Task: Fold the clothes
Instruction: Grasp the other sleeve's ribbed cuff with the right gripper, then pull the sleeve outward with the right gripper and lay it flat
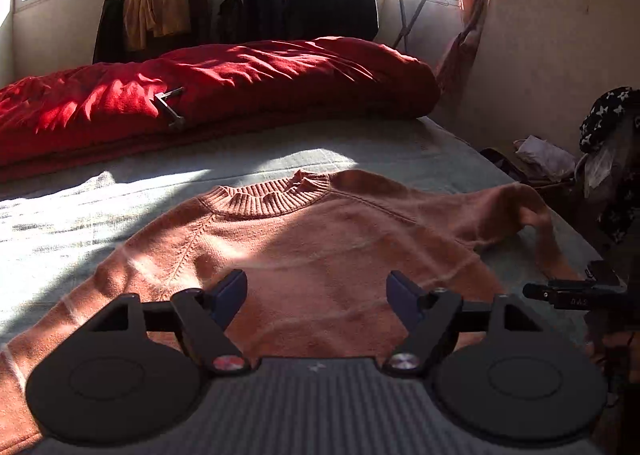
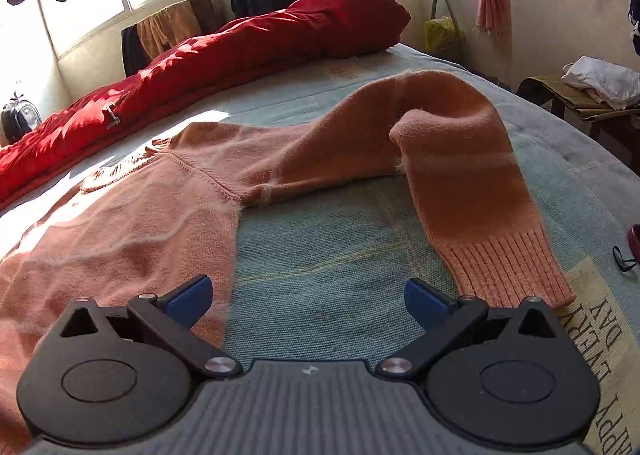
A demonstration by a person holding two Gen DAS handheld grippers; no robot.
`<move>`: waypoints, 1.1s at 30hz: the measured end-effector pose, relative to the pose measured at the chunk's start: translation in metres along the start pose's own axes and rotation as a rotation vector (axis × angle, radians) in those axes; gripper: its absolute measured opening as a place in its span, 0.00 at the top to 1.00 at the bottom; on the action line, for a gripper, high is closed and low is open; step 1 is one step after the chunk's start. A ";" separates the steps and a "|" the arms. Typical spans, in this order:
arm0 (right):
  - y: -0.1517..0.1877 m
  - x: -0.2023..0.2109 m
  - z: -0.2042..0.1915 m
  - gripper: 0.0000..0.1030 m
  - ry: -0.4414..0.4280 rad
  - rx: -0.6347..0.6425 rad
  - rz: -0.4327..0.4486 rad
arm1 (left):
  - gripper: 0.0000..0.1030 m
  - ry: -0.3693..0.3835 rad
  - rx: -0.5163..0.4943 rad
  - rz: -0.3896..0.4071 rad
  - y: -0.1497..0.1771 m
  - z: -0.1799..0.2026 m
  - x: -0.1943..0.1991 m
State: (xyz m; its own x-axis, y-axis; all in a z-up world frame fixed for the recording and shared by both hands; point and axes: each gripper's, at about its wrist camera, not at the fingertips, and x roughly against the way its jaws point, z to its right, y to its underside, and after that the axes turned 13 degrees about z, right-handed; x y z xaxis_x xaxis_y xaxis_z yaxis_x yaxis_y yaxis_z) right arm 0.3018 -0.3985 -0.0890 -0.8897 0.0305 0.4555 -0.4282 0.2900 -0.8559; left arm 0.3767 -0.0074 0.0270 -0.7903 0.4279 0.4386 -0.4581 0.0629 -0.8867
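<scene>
Both grippers, left [image 1: 316,291] and right [image 2: 308,301], hover with jaws apart and empty over orange sweater [image 1: 320,255] spread flat mid-frame on bed [image 2: 320,263], sleeve [image 2: 460,175] bent, apparently ready for folding.

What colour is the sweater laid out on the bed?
Salmon-orange sweater, clearest in the left wrist view.

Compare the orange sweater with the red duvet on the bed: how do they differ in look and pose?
The orange sweater is spread flat, neck away from the camera; the red duvet is bundled in a thick roll along the bed's far side. The sweater is a ribbed knit; the duvet is smooth, creased cloth. Both rest on the same pale blue bedcover.
</scene>
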 end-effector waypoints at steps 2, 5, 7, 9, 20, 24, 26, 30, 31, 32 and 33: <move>-0.005 -0.015 0.008 0.00 -0.028 -0.032 -0.020 | 0.24 0.024 0.022 -0.006 0.006 0.021 -0.005; -0.012 -0.034 0.018 0.00 -0.019 -0.018 -0.062 | 0.24 0.019 -0.032 -0.053 0.016 0.048 -0.008; -0.017 -0.040 0.026 0.00 -0.010 0.007 -0.073 | 0.24 0.004 -0.042 -0.061 0.019 0.052 -0.005; -0.026 -0.042 0.037 0.00 -0.007 0.021 -0.075 | 0.24 -0.012 -0.038 -0.067 0.021 0.052 -0.002; -0.080 -0.063 0.117 0.00 0.203 0.111 -0.057 | 0.24 -0.100 -0.013 -0.098 0.035 0.056 0.013; -0.082 -0.064 0.140 0.00 0.251 0.077 -0.076 | 0.24 -0.100 -0.035 -0.107 0.037 0.060 0.011; -0.077 -0.057 0.143 0.00 0.241 0.092 -0.059 | 0.24 -0.099 -0.045 -0.113 0.038 0.062 0.010; -0.062 -0.053 0.140 0.08 0.229 0.201 -0.076 | 0.24 -0.099 -0.050 -0.134 0.040 0.063 0.003; -0.059 -0.053 0.138 0.26 0.227 0.236 -0.088 | 0.24 -0.099 -0.052 -0.137 0.040 0.063 0.001; -0.057 -0.053 0.137 0.35 0.219 0.258 -0.095 | 0.24 -0.097 -0.053 -0.138 0.040 0.064 0.001; -0.057 -0.053 0.135 0.39 0.211 0.277 -0.096 | 0.24 -0.095 -0.054 -0.140 0.041 0.065 0.000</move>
State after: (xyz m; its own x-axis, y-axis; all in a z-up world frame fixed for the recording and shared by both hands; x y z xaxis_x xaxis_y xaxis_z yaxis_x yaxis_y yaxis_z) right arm 0.3516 -0.5460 -0.0975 -0.8035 0.2208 0.5529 -0.5607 0.0315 -0.8274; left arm 0.3314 -0.0631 0.0008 -0.7565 0.3244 0.5679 -0.5460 0.1649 -0.8214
